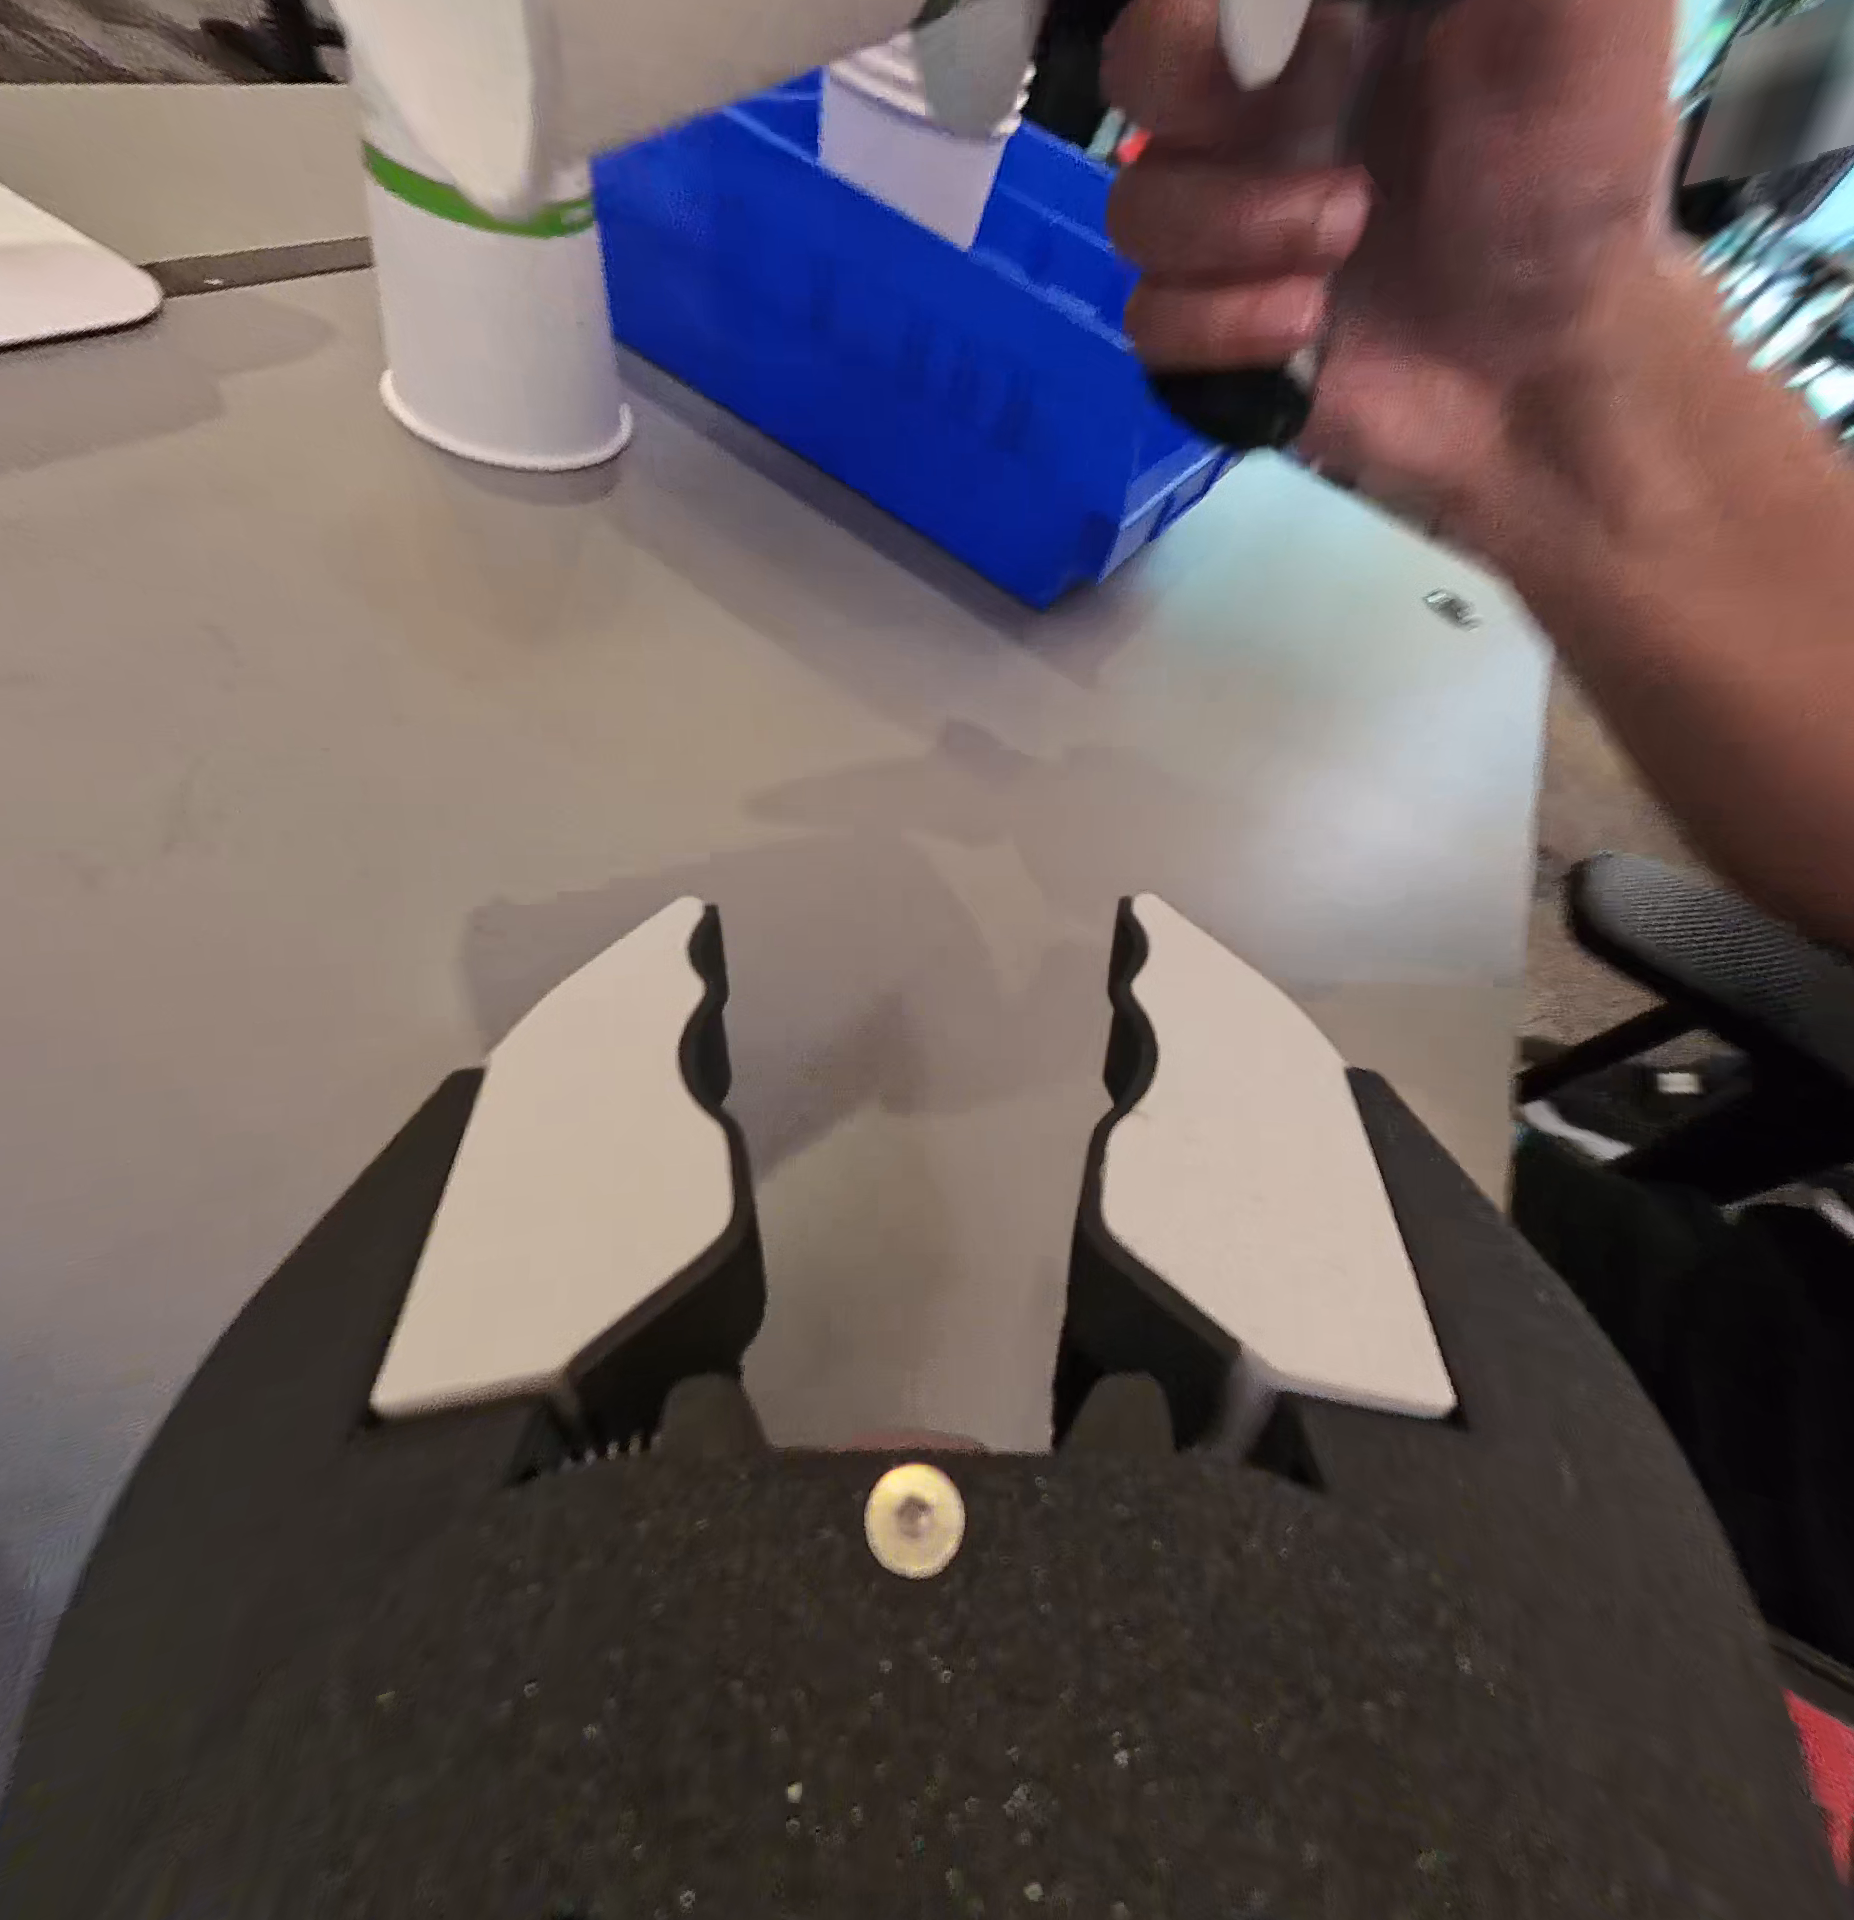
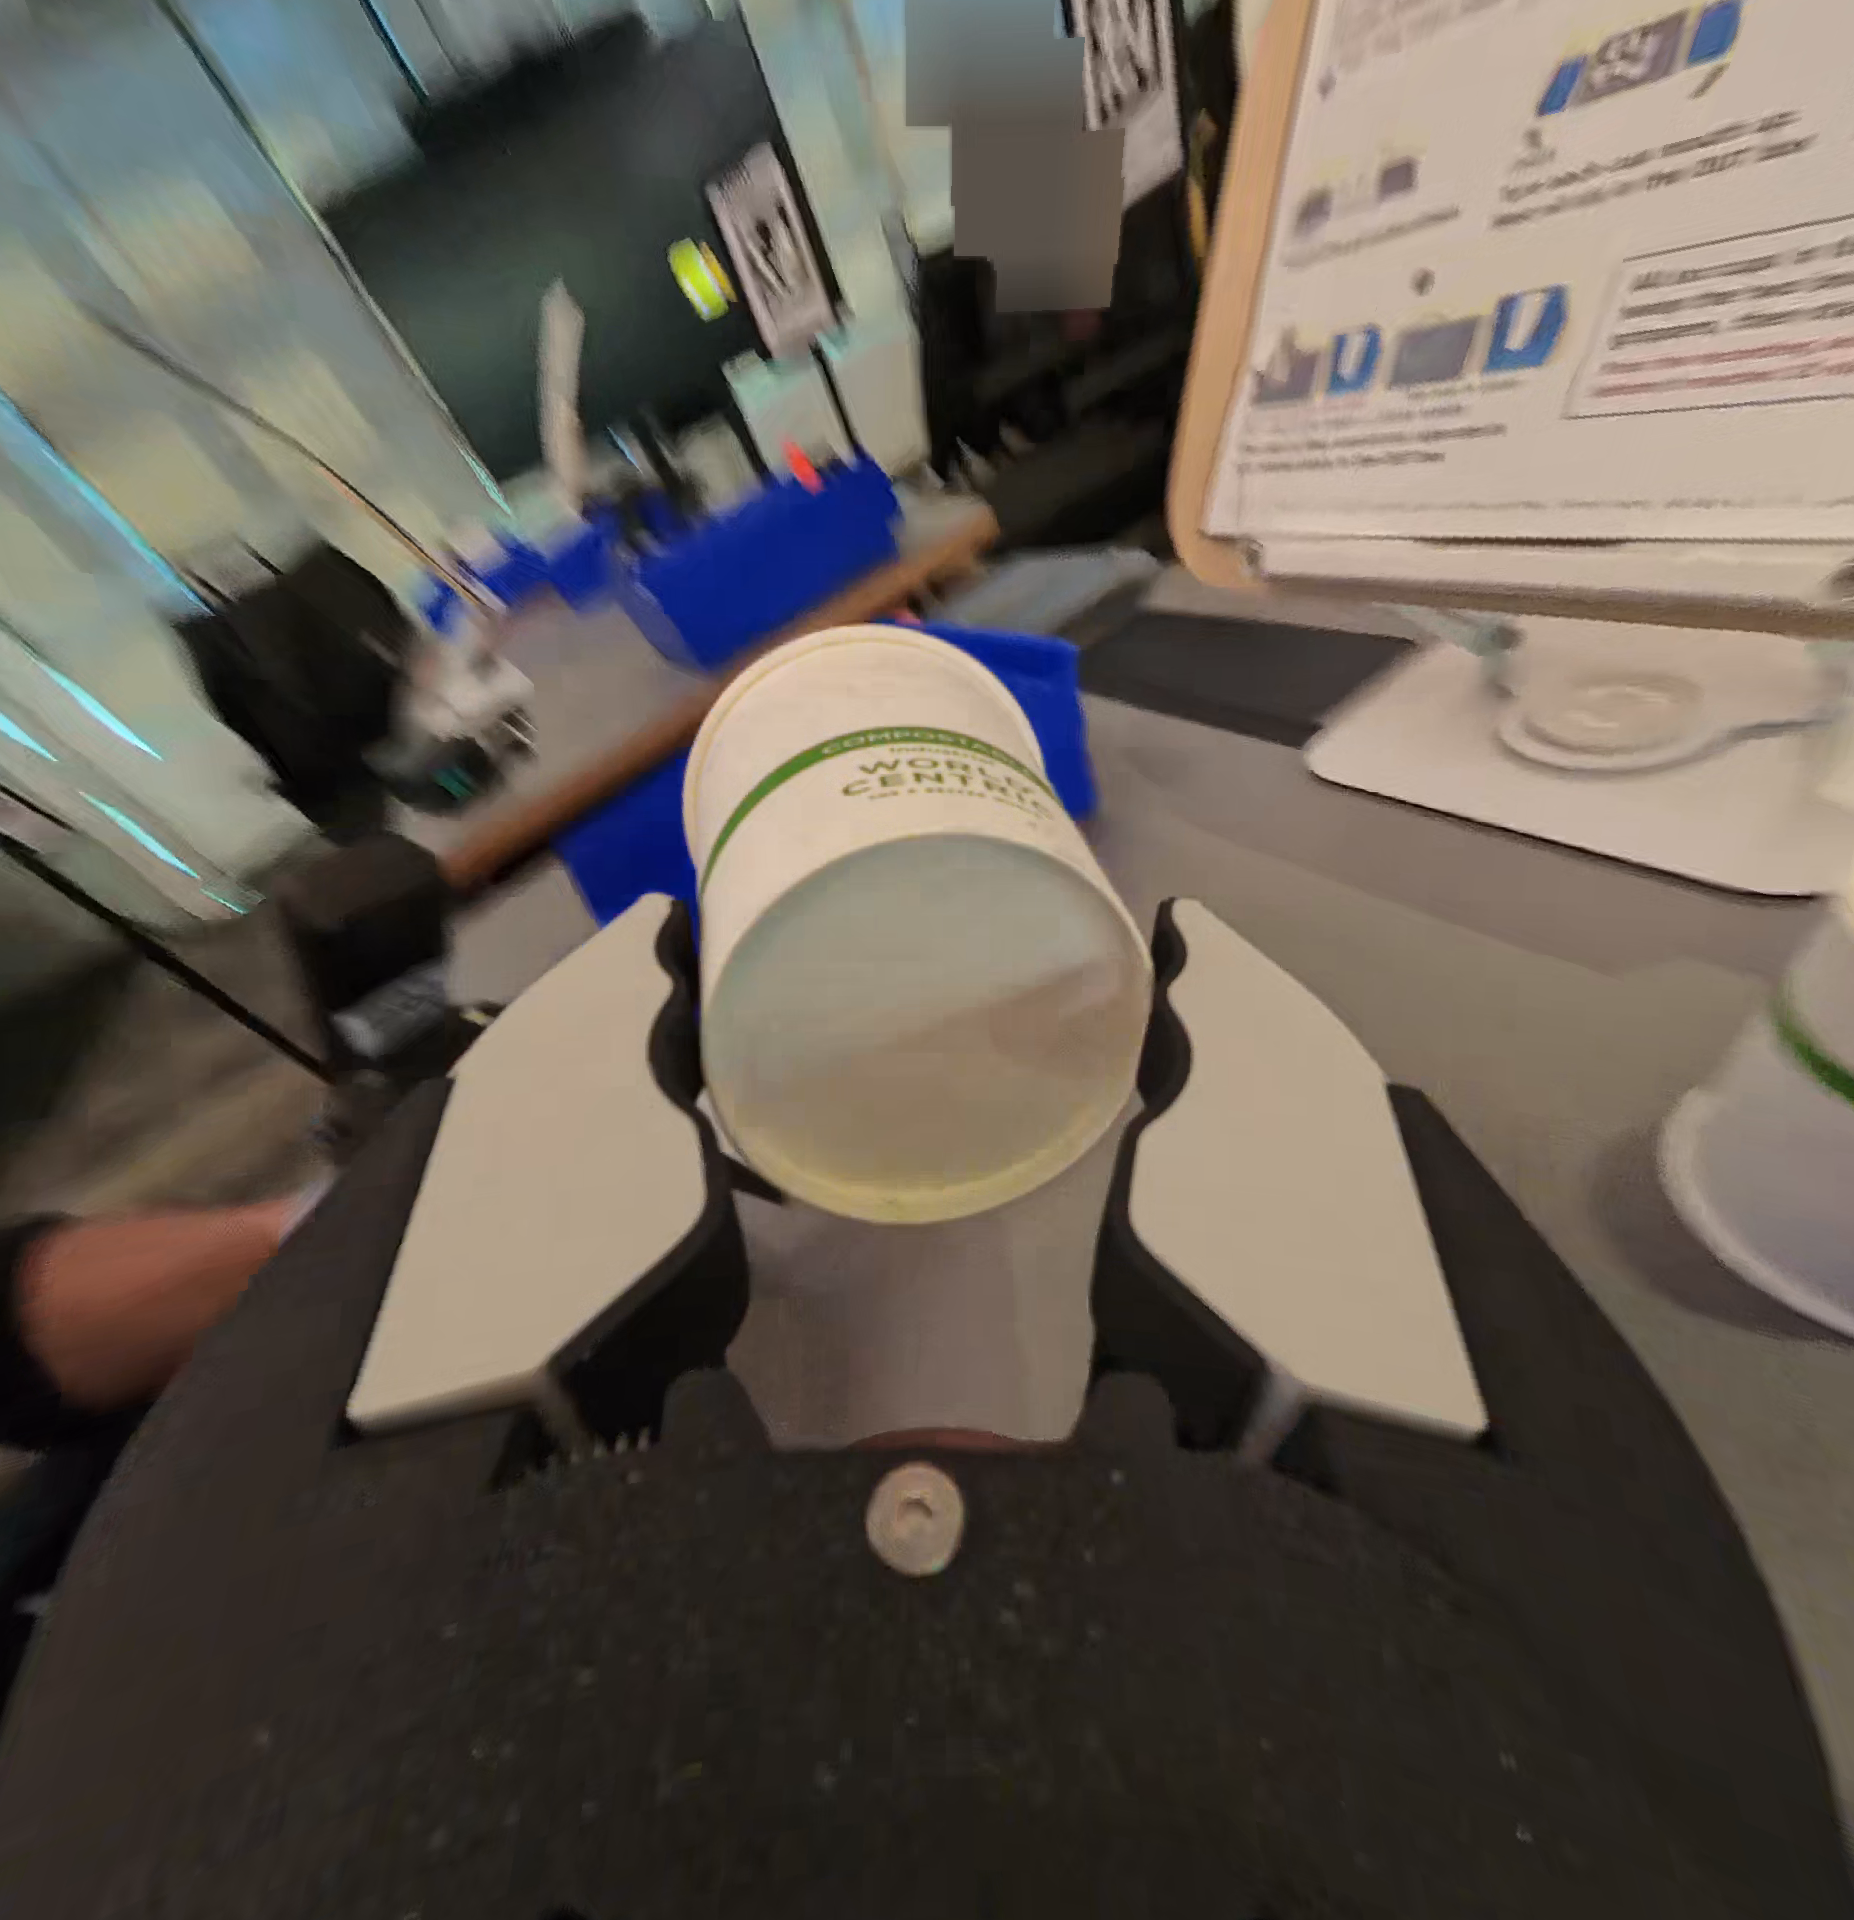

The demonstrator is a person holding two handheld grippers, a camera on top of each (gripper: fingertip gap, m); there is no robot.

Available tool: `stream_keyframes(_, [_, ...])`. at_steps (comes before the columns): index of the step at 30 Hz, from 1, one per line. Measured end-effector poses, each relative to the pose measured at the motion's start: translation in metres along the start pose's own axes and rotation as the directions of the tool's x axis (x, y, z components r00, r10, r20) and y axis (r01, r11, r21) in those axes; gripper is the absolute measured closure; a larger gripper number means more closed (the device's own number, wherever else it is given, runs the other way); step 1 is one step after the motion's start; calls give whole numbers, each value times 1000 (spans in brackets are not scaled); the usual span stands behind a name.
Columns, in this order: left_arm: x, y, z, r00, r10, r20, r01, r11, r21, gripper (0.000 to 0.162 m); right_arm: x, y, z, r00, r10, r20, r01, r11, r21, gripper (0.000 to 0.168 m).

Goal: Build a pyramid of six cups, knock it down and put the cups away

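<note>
White cup (image 2: 902, 935) between right tongs (image 2: 907, 997)

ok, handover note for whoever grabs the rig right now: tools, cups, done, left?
Left tool: open, empty, low over the grey table.
Right tool: shut on a white paper cup, held on its side, base toward the camera.
One upside-down cup stands left of the blue bin; another stands at the right.
No pyramid is visible. Stage unclear: check before placing the held cup.
</note>
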State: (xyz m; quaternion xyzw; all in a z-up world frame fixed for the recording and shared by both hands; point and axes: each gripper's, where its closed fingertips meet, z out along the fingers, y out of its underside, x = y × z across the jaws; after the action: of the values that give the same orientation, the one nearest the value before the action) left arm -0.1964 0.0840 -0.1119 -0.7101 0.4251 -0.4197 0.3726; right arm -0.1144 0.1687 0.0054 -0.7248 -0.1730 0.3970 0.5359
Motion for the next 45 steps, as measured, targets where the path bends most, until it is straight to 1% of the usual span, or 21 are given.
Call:
stream_keyframes(2, [9,-8,0,996,-58,-72,61,997,37,92,-7,-1,-1,991,101,88,-109,989,104,86])
stream_keyframes(4, [14,-19,-2,986,-109,-124,119,990,77,91,-15,-3,-2,977,133,166,-165,966,200,86])
stream_keyframes(6, [13,-34,-5,971,-170,-169,194,971,139,91,-20,-1,0,966,153,206,-205,945,257,86])
stream_keyframes(8, [7,-55,-8,941,-256,-222,303,929,213,84,-29,5,7,958,157,241,-225,931,286,87])
stream_keyframes(10, [-6,-74,-11,901,-344,-263,414,862,292,75,-35,5,9,949,166,267,-256,901,349,86])
stream_keyframes(12, [-12,-86,-11,873,-378,-310,472,815,336,71,-39,7,12,939,195,284,-300,869,394,86])
stream_keyframes(16, [-14,-98,-10,869,-364,-335,484,767,422,61,-43,21,22,949,199,244,-286,869,404,87])
stream_keyframes(18, [-15,-102,-11,854,-374,-361,511,734,448,61,-50,29,27,940,217,263,-309,868,388,87])
stream_keyframes(20, [-18,-109,-19,828,-385,-408,552,684,476,73,-54,37,32,937,222,269,-313,877,365,87])
stream_keyframes(22, [-23,-112,-26,823,-386,-417,562,658,501,74,-59,48,38,937,228,265,-308,896,319,87])
stream_keyframes(24, [-25,-113,-28,826,-380,-415,556,666,497,75,-63,59,43,942,224,251,-290,919,267,87])
stream_keyframes(26, [-28,-109,-29,828,-387,-405,553,683,477,77,-65,72,49,939,241,246,-287,943,170,87])
stream_keyframes(29, [-29,-104,-29,822,-387,-417,553,715,427,79,-67,81,46,944,215,252,-242,967,81,89])
stream_keyframes(31, [-27,-104,-33,819,-378,-432,551,729,406,79,-62,82,36,961,157,229,-163,987,9,84])
stream_keyframes(33, [-25,-103,-35,839,-350,-416,505,786,357,79,-60,73,17,965,84,250,-74,996,-46,85])
stream_keyframes(35, [-20,-103,-38,856,-303,-420,446,842,302,79,-57,59,-4,963,-24,268,52,994,-98,86])
stream_keyframes(36, [-16,-101,-39,864,-280,-418,409,876,257,79,-53,51,-12,961,-96,261,131,984,-118,86])
stream_keyframes(37, [-15,-99,-39,888,-248,-386,353,907,229,79,-49,41,-19,953,-170,252,207,970,-128,86])
stream_keyframes(39, [-15,-98,-39,933,-163,-321,233,953,192,78,-51,21,-25,910,-288,297,342,928,-148,90])
stream_keyframes(42, [-18,-99,-35,971,-69,-228,103,985,141,78,-56,-2,-18,826,-419,378,512,838,-190,102])
stream_keyframes(45, [-19,-96,-27,986,-4,-168,21,995,97,78,-64,-3,-4,735,-466,492,640,716,-278,110])
